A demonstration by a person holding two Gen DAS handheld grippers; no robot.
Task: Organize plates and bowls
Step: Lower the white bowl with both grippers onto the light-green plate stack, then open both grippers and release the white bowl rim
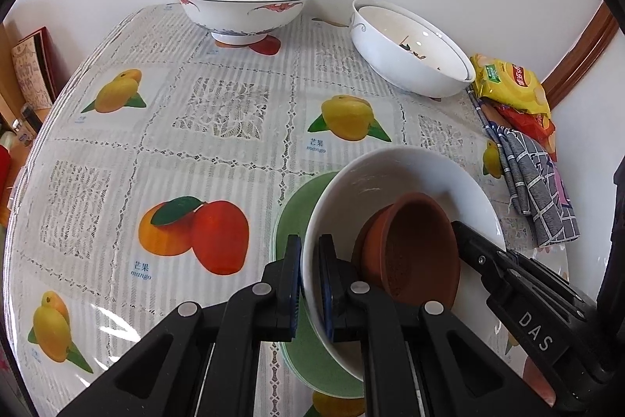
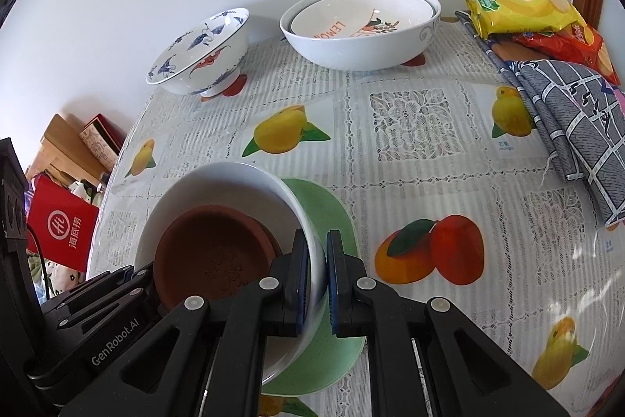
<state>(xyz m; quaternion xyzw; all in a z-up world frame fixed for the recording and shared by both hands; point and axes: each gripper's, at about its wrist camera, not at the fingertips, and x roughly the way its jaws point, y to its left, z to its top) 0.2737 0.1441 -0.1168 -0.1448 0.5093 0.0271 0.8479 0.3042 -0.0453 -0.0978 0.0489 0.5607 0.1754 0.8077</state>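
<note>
A white bowl [image 1: 394, 174] [image 2: 218, 182] holds a small brown clay bowl [image 1: 414, 249] [image 2: 211, 253] and sits over a green plate [image 1: 300, 206] [image 2: 328, 213]. My left gripper [image 1: 310, 256] is shut on the white bowl's left rim. My right gripper [image 2: 316, 253] is shut on its right rim; it shows in the left wrist view [image 1: 468, 241] too. A blue-and-red crane bowl [image 1: 246, 2] [image 2: 199, 53] stands at the back. Two nested white bowls [image 1: 410, 49] [image 2: 359, 26] stand at the back right.
Snack bags [image 1: 511, 88] [image 2: 519, 6] and a folded grey checked cloth [image 1: 539, 182] [image 2: 578, 120] lie at the table's right edge. A wall runs behind the table. Boxes and a red bag [image 2: 58, 225] sit beyond the left edge.
</note>
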